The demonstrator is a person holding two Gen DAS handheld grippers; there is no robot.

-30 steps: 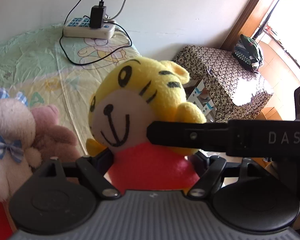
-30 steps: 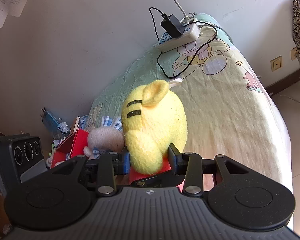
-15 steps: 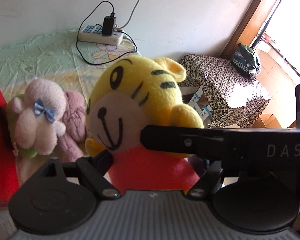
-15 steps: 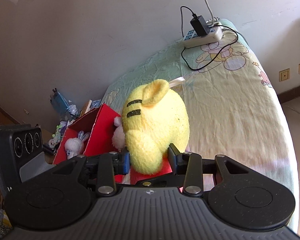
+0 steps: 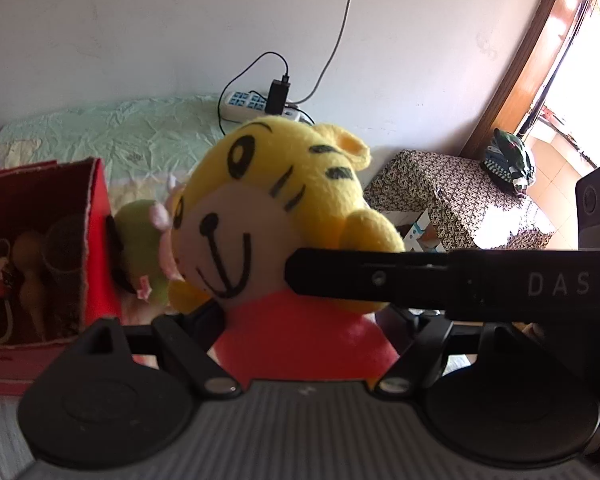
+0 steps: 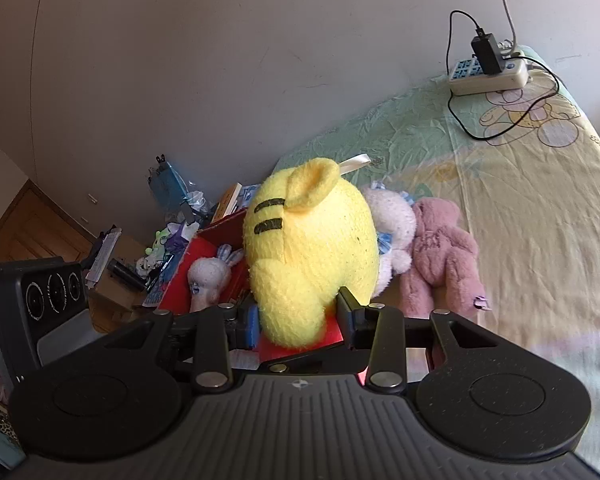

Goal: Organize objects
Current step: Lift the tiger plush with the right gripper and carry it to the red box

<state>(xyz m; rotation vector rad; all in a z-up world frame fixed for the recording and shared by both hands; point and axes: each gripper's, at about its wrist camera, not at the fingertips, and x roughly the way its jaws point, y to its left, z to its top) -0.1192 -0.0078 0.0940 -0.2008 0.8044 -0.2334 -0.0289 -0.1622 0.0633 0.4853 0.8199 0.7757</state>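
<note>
Yellow plush tiger toy (image 5: pixel 284 208) with a cream face, black stripes and a red body is held in the air above a bed covered by a pale green and yellow cartoon-print sheet (image 6: pixel 540 200). Both grippers are closed on it. The left gripper (image 5: pixel 300 320) is clamped narrowly on the red lower body, seen from the toy's front. The right gripper (image 6: pixel 296 316) is pinched on the yellow back of the toy, and one of its black fingers (image 5: pixel 380 276) is seen crossing under the toy's paw in the left wrist view.

An open red cardboard box (image 5: pixel 96 240) is set near the bed's edge, left of the toy in the left wrist view, and small items are seen inside, among them a white plush rabbit (image 6: pixel 210 276). Beside the box, on the sheet, a white plush bear (image 6: pixel 392 220) and a pink plush bear (image 6: pixel 440 256) are lying against each other.

A white power strip (image 6: pixel 488 72) with a black charger (image 6: pixel 486 54) plugged in is placed at the far corner of the bed, by the wall.
</note>
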